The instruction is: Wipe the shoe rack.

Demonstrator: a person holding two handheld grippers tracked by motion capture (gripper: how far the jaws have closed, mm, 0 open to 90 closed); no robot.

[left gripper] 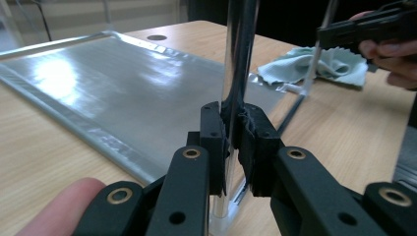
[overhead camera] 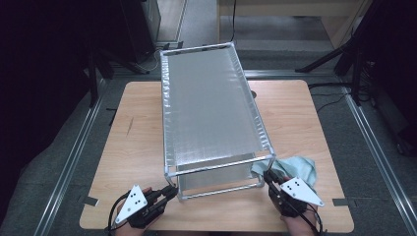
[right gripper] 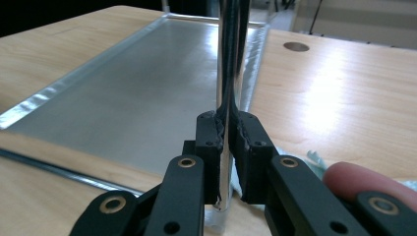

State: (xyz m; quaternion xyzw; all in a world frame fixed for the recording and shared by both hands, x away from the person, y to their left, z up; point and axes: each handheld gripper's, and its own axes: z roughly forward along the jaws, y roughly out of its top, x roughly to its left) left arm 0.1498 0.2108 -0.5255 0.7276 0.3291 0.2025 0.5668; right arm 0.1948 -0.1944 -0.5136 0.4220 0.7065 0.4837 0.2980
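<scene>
Left claw (overhead camera: 169,191) and right claw (overhead camera: 268,176) each grasp a near upright post of the silver two-tier metal rack (overhead camera: 209,105) on the wooden tabletop (overhead camera: 305,123).

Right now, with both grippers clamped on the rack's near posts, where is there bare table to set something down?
Bare wood lies left of the rack out to the table edge, and right of it beyond the cloth. Crowded: near edge, with left gripper, right gripper and cloth.

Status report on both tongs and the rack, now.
Left tongs shut on rack's near-left post. Right tongs shut on near-right post. Cloth beside right corner.
</scene>
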